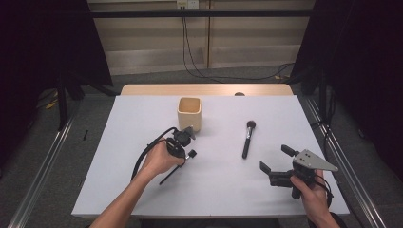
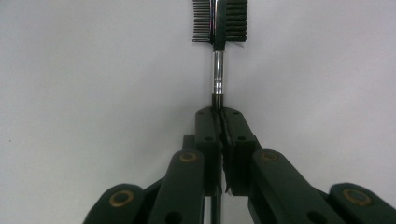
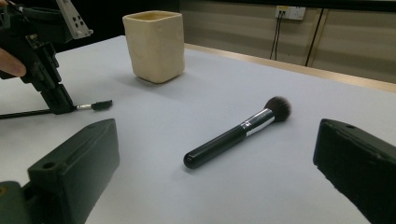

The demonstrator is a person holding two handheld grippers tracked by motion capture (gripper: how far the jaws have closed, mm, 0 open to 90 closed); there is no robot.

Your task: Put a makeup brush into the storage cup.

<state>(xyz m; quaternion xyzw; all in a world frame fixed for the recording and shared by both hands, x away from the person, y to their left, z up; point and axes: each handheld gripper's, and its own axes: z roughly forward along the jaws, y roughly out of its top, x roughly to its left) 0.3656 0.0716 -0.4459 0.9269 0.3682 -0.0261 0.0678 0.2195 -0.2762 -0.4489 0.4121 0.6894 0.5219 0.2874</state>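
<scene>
The left gripper [image 1: 186, 151] is squeezing its two black jaws tight on the thin black handle of a small brow brush with a comb on one side, bristles on the other and a shiny silver neck [image 2: 218, 42]. The brush is lying flat on the white table top [image 1: 223, 175], just in front of the square cream cup [image 1: 189, 113], on the person's side of it. Its comb end is sticking out past the closed jaws, and the long thin handle is running back under the left hand [image 1: 159, 160].

The right gripper [image 1: 274, 164] is holding its jaws wide apart with nothing between them. It is sitting well to the right of the cream cup. A fat black powder brush with a fluffy dark tip [image 1: 247, 138] is lying between the cup and that gripper.
</scene>
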